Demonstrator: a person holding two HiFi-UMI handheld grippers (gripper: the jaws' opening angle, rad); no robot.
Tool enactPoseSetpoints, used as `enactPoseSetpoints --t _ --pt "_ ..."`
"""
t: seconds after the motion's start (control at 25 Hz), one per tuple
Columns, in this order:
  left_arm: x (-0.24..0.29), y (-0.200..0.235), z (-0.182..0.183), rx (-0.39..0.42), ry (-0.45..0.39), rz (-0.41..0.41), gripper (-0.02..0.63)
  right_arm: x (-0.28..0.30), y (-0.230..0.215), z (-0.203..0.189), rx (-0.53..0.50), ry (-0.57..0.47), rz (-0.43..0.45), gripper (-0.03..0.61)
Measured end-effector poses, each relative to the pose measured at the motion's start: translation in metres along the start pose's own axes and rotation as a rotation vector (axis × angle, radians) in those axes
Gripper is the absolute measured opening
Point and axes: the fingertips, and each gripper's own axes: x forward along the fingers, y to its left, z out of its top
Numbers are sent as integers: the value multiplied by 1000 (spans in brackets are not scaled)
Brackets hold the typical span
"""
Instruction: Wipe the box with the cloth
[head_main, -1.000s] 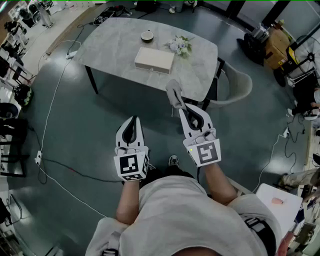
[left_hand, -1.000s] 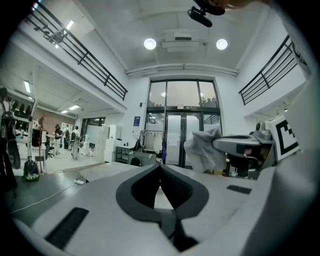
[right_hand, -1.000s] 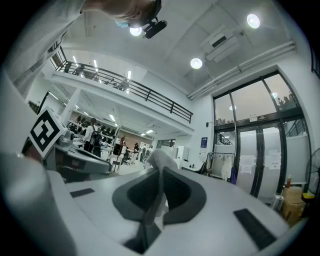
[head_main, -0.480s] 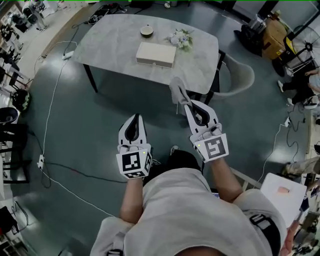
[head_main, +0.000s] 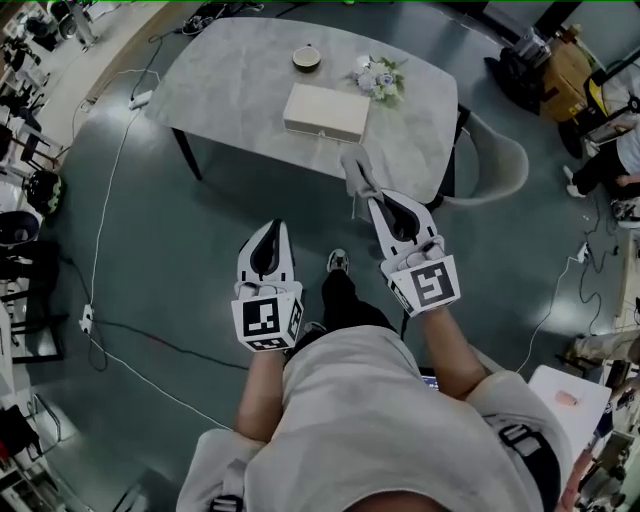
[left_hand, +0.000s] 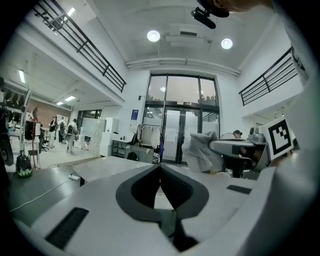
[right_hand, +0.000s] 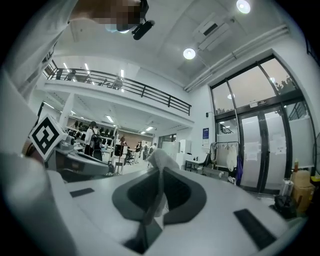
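grey cloth (head_main: 355, 170) is pinched in the right gripper (head_main: 372, 200). that gripper's own view shows the jaws closed on a fold of it, with the fabric running down between them and bunching out past the tips. in the head view the cloth sticks up from the tips and its top overlaps the near edge of the bench (head_main: 230, 80). whether it touches that edge cannot be told. it is clear of the box (head_main: 326, 112).

the left gripper (head_main: 272, 228) is held beside the right one, a little nearer the person and over the floor (head_main: 180, 250). its jaws are pressed together with nothing between them. in the left gripper view the cloth and the right gripper show off to the right.

the box is pale, flat and rectangular. it lies on the marbled bench, towards the near edge and just beyond the cloth. a small round bowl (head_main: 306, 58) sits behind it, apart from it, and a bunch of pale flowers (head_main: 380, 77) lies near its far right corner.

a light chair (head_main: 500, 165) stands at the bench's right end. a white cable (head_main: 100, 250) trails across the floor on the left. one shoe (head_main: 338, 261) shows between the two grippers.
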Motion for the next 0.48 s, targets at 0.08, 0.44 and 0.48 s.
enactPoseSetpoints --t 0.08,0.44,0.48 --pt "25 12 4 7 9 12 23 24 -12 -4 12 6 19 37" --pt "139 38 -1 -6 95 26 23 103 -81 -30 58 50 88 35" --pt "149 40 -2 -5 101 30 23 109 -87 -35 68 58 94 35"
